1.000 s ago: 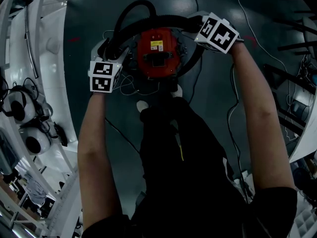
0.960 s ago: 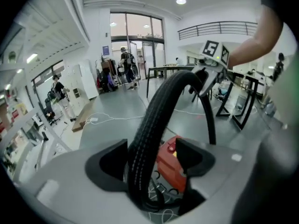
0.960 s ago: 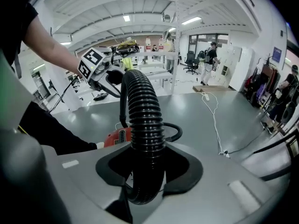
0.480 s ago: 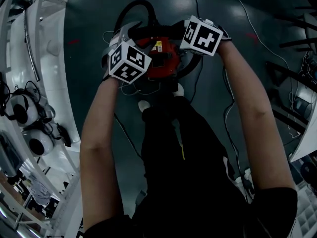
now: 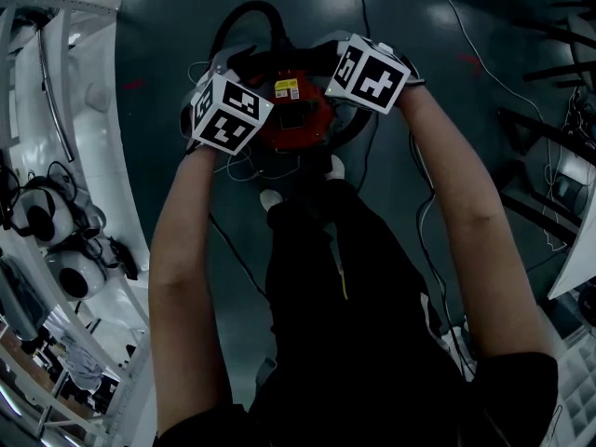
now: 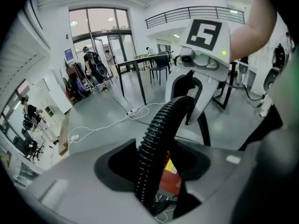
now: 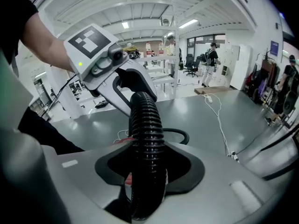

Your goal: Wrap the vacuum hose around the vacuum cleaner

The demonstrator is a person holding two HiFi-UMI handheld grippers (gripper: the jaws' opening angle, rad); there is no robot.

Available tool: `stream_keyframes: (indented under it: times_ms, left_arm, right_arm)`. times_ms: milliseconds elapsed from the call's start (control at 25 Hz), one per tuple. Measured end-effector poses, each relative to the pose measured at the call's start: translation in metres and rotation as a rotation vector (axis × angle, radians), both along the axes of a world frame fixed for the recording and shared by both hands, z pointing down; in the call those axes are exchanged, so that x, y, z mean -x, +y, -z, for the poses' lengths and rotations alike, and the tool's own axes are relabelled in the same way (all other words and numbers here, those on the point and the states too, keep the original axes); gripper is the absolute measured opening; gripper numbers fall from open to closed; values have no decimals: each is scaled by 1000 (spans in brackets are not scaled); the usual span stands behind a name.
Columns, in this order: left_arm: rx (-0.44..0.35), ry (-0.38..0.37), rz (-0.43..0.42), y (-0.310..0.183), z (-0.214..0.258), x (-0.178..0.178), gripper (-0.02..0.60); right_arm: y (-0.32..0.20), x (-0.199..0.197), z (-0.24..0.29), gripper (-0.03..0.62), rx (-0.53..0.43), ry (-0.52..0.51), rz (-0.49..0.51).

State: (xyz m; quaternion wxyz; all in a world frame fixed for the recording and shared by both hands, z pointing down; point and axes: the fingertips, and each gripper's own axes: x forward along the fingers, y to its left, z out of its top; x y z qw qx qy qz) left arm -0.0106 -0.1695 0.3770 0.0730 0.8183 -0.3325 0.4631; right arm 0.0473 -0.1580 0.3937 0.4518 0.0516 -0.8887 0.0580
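My left gripper (image 5: 235, 61), spread wide at 9 o'clock of the round red vacuum cleaner (image 5: 296, 119) a second ago, now closes its jaws around the black ribbed plastic vacuum hose (image 5: 244, 12) at 11 o'clock, not yet pinching, while my right gripper (image 5: 323, 56) clamps it at 1 o'clock, readying another wrap.

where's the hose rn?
The hose runs between both grippers' jaws, just above the red vacuum cleaner at the head view's upper centre. The right gripper clamps it, while the left gripper is closing around it.
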Motion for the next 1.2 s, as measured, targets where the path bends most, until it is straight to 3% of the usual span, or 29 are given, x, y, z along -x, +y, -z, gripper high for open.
stream_keyframes:
  times_ms: [160,440,680,880,960,1200]
  left_arm:
    - [18,9,71,-2,4,20,227]
    - [52,71,166,-1,12,32,227]
    - [27,75,111,0,26,14,228]
    - [41,89,81,8,25,8,227]
    - [46,87,71,11,22,6,228]
    - [123,72,58,27,6,6,228]
  right_arm:
    - [-2,-18,-14,250,-28,45,-81]
    - [13,-65,-43,255,43,42,-269]
    - [54,-89,-81,270,159,51,-421]
    - [82,-104,-121,262,192,132,-503]
    - [84,-111,-128,187,180,172,-530]
    - [100,-123,-126,178,254,236,-464]
